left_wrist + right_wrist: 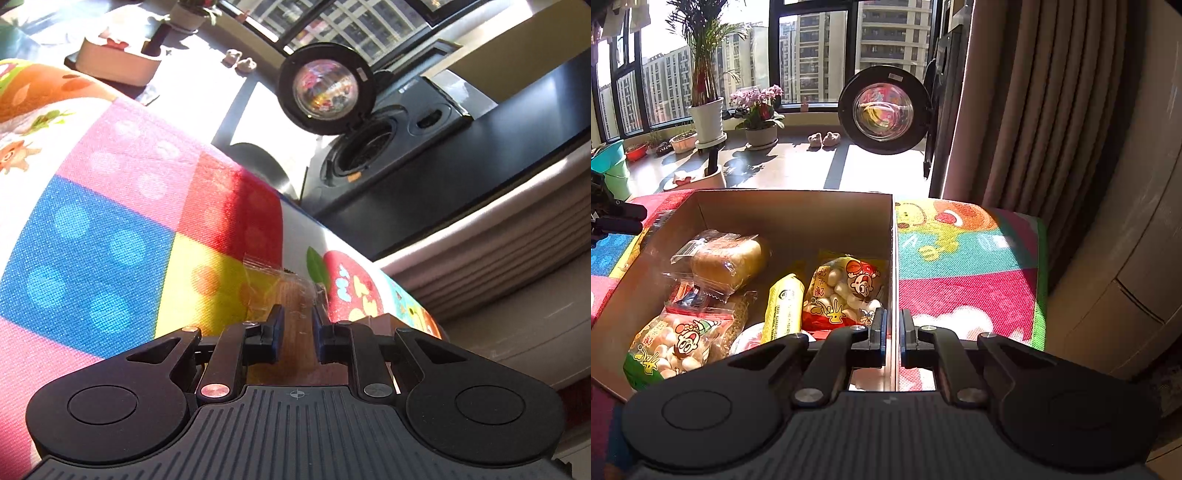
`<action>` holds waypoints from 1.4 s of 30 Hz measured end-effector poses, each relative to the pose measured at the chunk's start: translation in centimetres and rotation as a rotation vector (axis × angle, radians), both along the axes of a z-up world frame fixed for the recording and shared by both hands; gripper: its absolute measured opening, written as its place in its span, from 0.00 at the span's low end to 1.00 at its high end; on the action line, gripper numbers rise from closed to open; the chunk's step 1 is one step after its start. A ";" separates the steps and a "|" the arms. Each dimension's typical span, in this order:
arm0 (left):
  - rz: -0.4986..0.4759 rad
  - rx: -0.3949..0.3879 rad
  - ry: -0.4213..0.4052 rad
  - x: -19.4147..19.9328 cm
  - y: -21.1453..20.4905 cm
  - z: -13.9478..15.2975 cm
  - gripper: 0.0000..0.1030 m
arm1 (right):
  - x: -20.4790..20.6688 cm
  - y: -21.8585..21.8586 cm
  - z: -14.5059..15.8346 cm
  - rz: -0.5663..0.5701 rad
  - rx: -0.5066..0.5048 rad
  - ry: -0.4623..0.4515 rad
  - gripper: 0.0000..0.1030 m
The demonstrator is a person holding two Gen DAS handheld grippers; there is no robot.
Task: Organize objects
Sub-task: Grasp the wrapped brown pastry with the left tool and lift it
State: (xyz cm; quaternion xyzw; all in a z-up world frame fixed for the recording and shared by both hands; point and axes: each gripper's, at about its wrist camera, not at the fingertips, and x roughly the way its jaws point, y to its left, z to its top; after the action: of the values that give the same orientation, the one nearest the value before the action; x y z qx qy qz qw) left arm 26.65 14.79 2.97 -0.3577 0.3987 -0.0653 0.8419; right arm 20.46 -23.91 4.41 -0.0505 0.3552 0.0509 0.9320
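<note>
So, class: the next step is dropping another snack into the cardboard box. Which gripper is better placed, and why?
Left. The left gripper already grips a wrapped bread, while the right gripper is clamped on the cardboard box wall, steadying it.

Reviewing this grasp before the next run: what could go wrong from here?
1. The left gripper pinches a bread roll in crinkly clear wrapper; it may slip or get squashed.
2. The right gripper clamps the brown cardboard box's thin side wall; pulling could bend it or tip the snack packs.
</note>
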 end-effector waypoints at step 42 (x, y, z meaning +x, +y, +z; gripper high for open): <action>-0.306 0.241 0.040 -6.0 -5.3 0.4 0.43 | -0.2 0.6 -0.3 -0.005 -0.021 0.025 0.12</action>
State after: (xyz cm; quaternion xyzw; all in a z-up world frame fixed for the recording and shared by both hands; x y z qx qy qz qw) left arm 20.65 9.44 3.42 -0.1908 0.4702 -0.1373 0.8507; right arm 20.27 -23.33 4.13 -0.0586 0.3672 0.0455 0.9272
